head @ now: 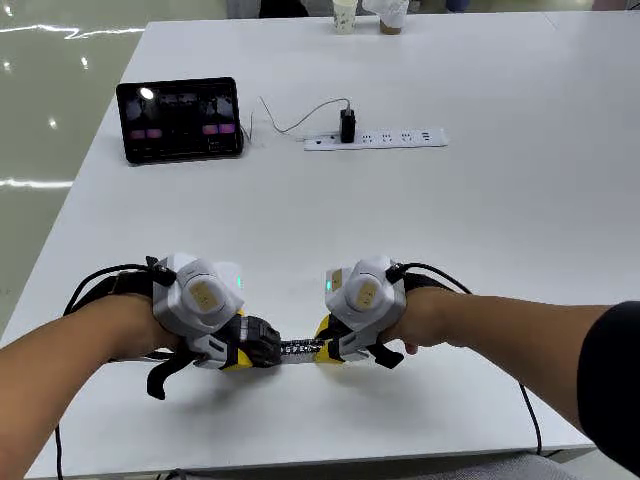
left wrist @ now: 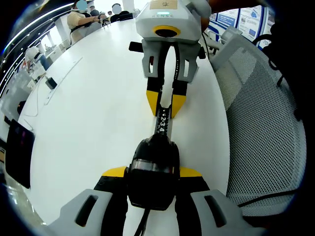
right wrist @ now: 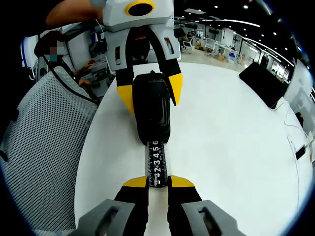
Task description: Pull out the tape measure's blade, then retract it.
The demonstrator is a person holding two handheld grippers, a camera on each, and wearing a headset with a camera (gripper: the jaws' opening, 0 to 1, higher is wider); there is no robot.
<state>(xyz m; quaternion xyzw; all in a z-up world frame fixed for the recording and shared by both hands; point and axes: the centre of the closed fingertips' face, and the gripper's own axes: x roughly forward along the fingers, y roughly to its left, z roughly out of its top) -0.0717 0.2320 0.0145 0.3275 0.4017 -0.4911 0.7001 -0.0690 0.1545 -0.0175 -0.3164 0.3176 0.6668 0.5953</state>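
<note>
My left gripper (left wrist: 152,173) clamps the case (left wrist: 153,156); my right gripper (right wrist: 157,183) pinches the blade (right wrist: 156,160), lower centre. I pull straight and level (blade barely out).

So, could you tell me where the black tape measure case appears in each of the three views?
Head view: the tape measure case sits lower centre, in the left gripper.
Left gripper view: the case is bottom centre.
Right gripper view: the case is upper centre.
Shared landmark: the numbered blade running from it.
</note>
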